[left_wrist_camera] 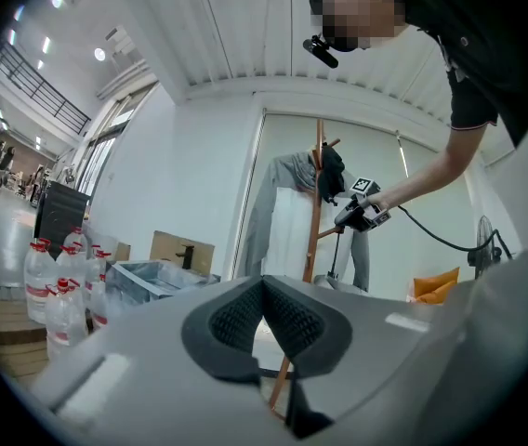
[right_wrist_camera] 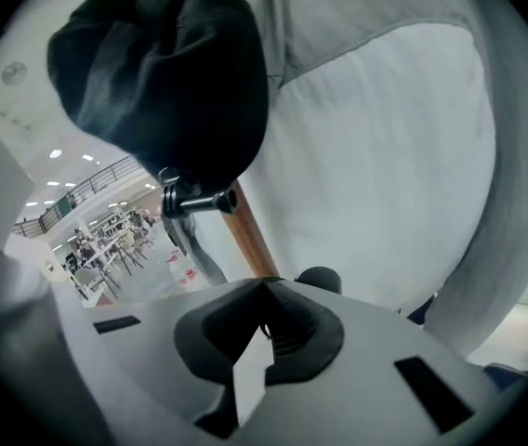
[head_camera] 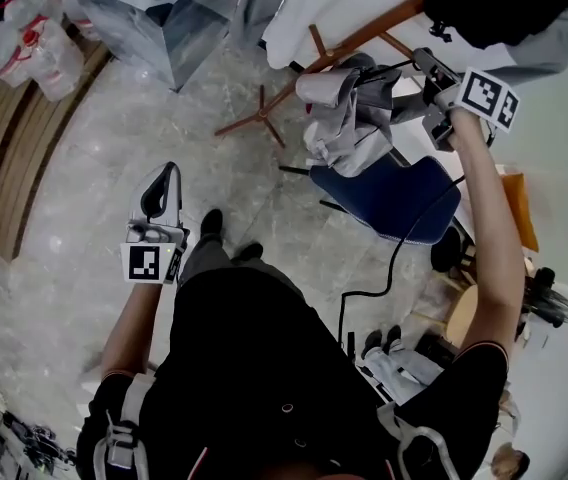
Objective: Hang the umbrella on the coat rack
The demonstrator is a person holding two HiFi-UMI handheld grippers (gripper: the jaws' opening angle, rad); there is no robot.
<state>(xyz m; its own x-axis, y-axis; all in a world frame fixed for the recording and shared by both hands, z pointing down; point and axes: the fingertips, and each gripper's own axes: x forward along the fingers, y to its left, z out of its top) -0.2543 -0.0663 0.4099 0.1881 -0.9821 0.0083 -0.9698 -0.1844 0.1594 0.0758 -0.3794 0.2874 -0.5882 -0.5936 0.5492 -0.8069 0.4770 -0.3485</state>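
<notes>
The wooden coat rack (head_camera: 364, 33) carries white, black and grey clothes; its pole (right_wrist_camera: 250, 235) rises just beyond my right gripper (right_wrist_camera: 266, 286). That gripper (head_camera: 364, 86) is raised beside the rack with its jaws together, seemingly on a thin strap of the umbrella. The umbrella's black handle knob (right_wrist_camera: 318, 277) sits right behind the jaws. Its loose grey canopy (head_camera: 339, 118) hangs below the gripper, close to the pole. In the left gripper view the right gripper (left_wrist_camera: 362, 214) is by a rack peg (left_wrist_camera: 331, 233). My left gripper (head_camera: 169, 173) is low and far from the rack, shut (left_wrist_camera: 264, 282) and holding nothing.
A blue chair (head_camera: 394, 198) stands under the rack's right side, with a black cable (head_camera: 394, 258) trailing from it. The rack's spread feet (head_camera: 259, 118) rest on the marble floor. Water bottles (head_camera: 24, 28) and a grey crate (head_camera: 154, 18) are at the far left. An orange object (left_wrist_camera: 436, 284) lies at the right.
</notes>
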